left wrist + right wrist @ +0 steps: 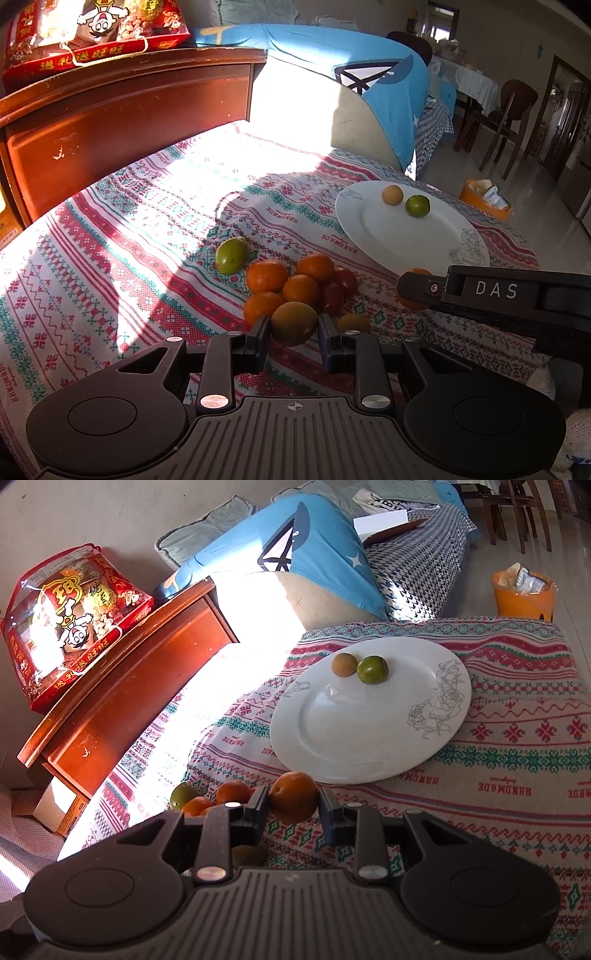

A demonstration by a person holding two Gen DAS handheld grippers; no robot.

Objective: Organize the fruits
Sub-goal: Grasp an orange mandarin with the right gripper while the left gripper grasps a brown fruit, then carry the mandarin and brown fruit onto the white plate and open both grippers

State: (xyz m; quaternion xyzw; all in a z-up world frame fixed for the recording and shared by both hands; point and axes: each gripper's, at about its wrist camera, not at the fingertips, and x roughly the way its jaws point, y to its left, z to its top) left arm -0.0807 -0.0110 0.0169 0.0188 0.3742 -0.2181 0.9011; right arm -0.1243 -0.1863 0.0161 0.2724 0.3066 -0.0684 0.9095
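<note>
Each hand-held gripper clamped one fruit for transfer: right (293, 805) an orange (293, 801) near the plate (369, 738), left (293, 328) a brownish-green fruit (293, 323) from the pile.

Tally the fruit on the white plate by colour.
Brown fruit: 1
Green fruit: 1
Total on the plate: 2

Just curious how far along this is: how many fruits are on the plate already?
2. A tan fruit and a green fruit sit side by side near the far rim of the plate. Nothing there looks hidden.
</note>
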